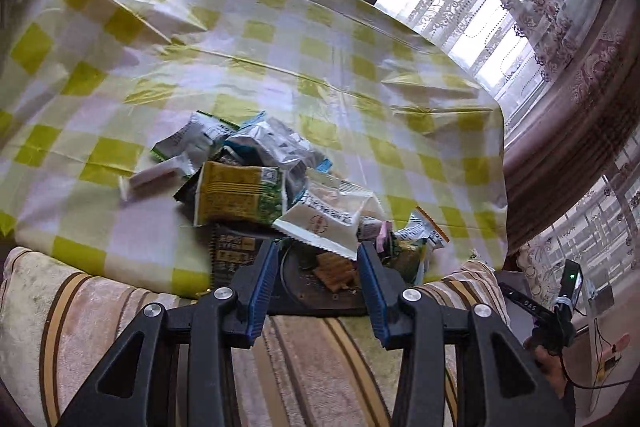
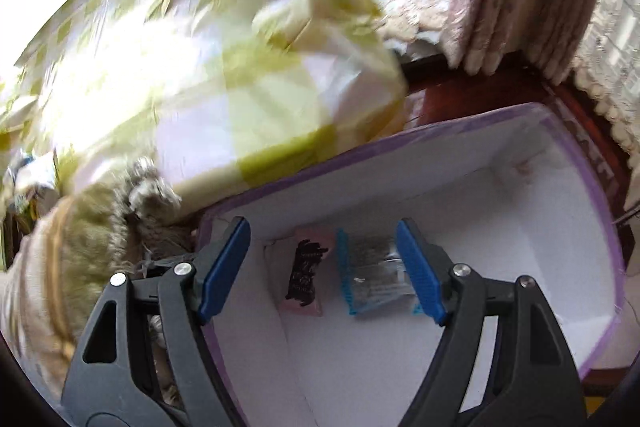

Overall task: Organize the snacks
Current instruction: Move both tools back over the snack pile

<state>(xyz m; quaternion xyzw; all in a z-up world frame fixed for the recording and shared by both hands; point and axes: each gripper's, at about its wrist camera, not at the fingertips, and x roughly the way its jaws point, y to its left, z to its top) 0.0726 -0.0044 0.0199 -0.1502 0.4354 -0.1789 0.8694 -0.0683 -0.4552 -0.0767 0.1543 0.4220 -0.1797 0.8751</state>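
Observation:
A heap of snack packets lies near the front edge of the checked tablecloth (image 1: 200, 47): a yellow packet (image 1: 240, 193), a white packet (image 1: 328, 219), silvery ones (image 1: 264, 143) behind. A dark packet with a cracker picture (image 1: 320, 287) lies at the table's edge, seen between the jaws of my left gripper (image 1: 318, 255), which stands open, its pads clear of it. My right gripper (image 2: 322, 227) hangs open over a white box with a purple rim (image 2: 520, 155). In the box lie a pink packet (image 2: 306, 267) and a blue-edged silver packet (image 2: 372, 271).
A striped cushion (image 1: 100, 307) runs along the near side of the table. Curtains (image 1: 560, 147) and a window stand to the right. The box rests on a dark wooden surface (image 2: 440, 99) beside the table. A hand with the other gripper (image 1: 560, 303) shows low at the right.

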